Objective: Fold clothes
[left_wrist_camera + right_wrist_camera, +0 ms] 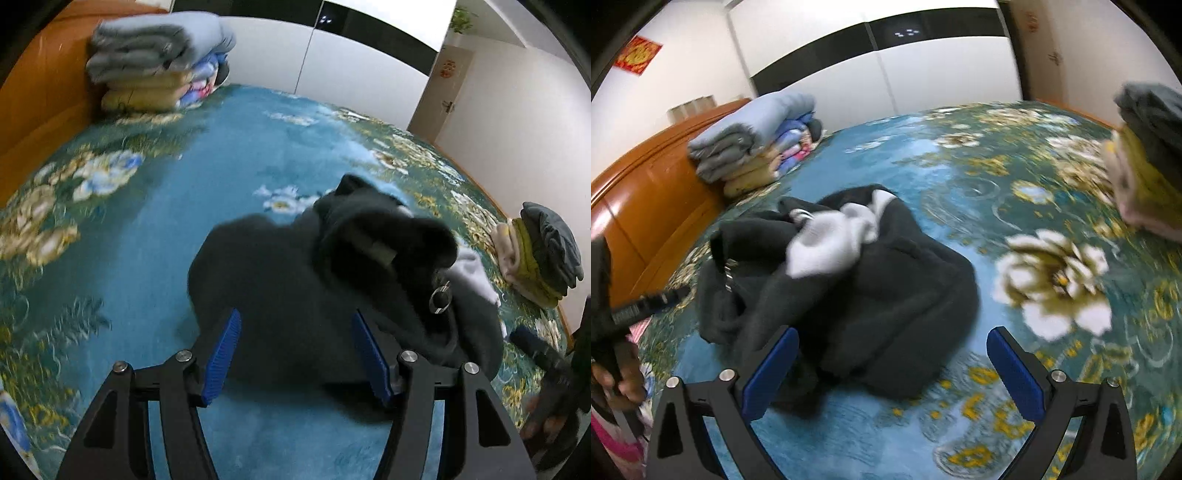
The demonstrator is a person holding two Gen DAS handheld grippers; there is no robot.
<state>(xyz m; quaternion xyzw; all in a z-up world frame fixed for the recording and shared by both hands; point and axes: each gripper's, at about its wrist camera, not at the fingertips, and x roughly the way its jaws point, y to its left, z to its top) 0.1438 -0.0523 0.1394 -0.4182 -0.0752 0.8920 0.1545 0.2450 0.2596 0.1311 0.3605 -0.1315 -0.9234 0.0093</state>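
The dark fleece jacket (849,295) lies crumpled in a heap near the middle of the bed (147,240), well apart from the folded pile (1145,162) at the far right edge and the stacked blankets (155,62) by the headboard corner; it looks soft, thick and limp, so you should expect it to sag and bunch rather than hold a crease, and its weight seems modest; take hold at a hem or shoulder edge, not the bulky centre; its pale grey lining (831,240) shows where the collar is turned out, and a metal zip ring (439,299) hangs near the front; your left gripper (295,354) is spread wide over the near edge, holding nothing; your right gripper (890,369) is likewise wide and empty.
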